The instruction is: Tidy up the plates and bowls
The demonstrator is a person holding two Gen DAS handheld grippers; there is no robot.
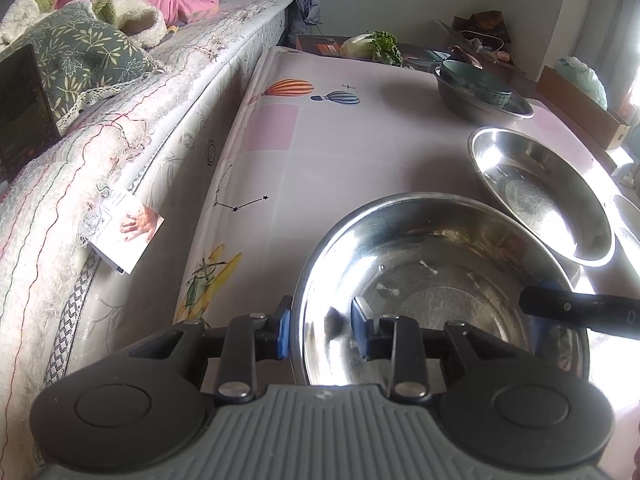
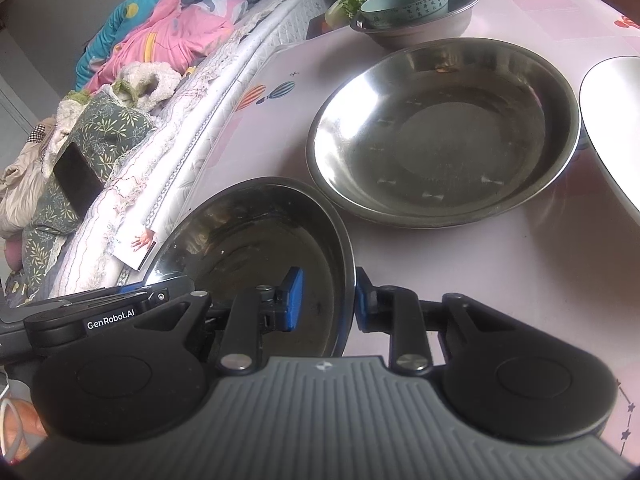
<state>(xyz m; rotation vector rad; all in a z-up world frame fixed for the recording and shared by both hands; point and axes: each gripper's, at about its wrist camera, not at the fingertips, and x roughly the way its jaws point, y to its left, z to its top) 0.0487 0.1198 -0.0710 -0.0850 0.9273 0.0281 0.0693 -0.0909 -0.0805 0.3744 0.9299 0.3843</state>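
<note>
A steel bowl (image 1: 440, 264) (image 2: 256, 236) sits nearest on the pink tablecloth. My left gripper (image 1: 322, 318) straddles its left rim, one blue pad outside and one inside, with a gap showing: open. My right gripper (image 2: 328, 298) straddles the right rim the same way, its inner pad apart from the wall: open. A finger (image 1: 560, 308) of the right gripper shows in the left wrist view. Behind lies a wider steel plate (image 1: 552, 200) (image 2: 440, 140). Farther back, a teal ceramic bowl (image 1: 472, 80) (image 2: 404, 4) rests in a grey steel basin (image 1: 488, 110) (image 2: 432, 32).
A bright plate (image 2: 612, 120) is cut off at the right edge. A mattress (image 1: 168, 128) with bedding and a dark phone (image 2: 78, 184) runs along the table's left side. Greens (image 1: 380, 46) and a cardboard box (image 1: 580, 108) stand at the far end.
</note>
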